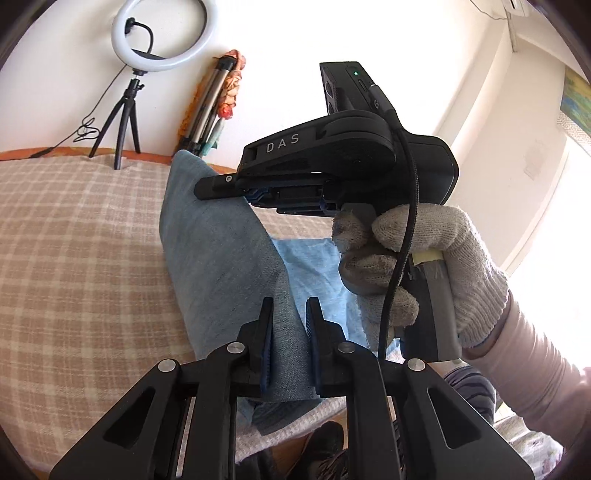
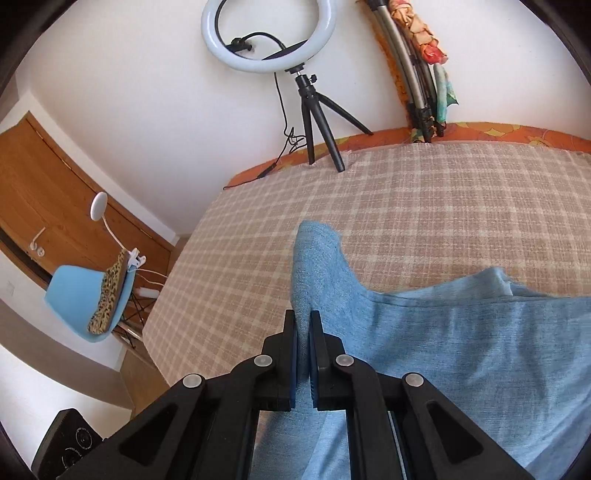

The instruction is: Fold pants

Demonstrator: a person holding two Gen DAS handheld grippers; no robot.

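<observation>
Two grippers work on one pair of pants. The left gripper (image 1: 290, 306) has its jaws drawn close and pinched on a fold of the pants (image 1: 218, 251), the blue denim running up between the pads and away from the camera. The right gripper (image 2: 303, 321) is clamped nearly tight on another raised ridge of the same cloth, which stands up in a narrow peak past its fingertips.

The pants lie on the checked bed cover (image 2: 424, 206), one light blue garment spread toward the right of the right wrist view, with part of it lifted off the cover by both grips.

Only the left wrist view shows the right gripper from outside: its black body marked DAS, one white knitted glove (image 1: 424, 258) on the hand around its handle, a pale sleeve (image 1: 535, 350) behind, and one black cable (image 1: 399, 258) hanging across the glove. It also shows a dark shoe (image 1: 321, 446) at the bottom edge.

Only the right wrist view shows one blue chair (image 2: 85, 299) with a leopard-print cloth on it, one small white clip lamp (image 2: 107, 221), and the wooden door (image 2: 55, 192) at the left.

Both views share one ring light (image 2: 269, 33) on a black tripod, and one folded tripod (image 2: 417, 74) draped with floral cloth, leaning on the white wall.
</observation>
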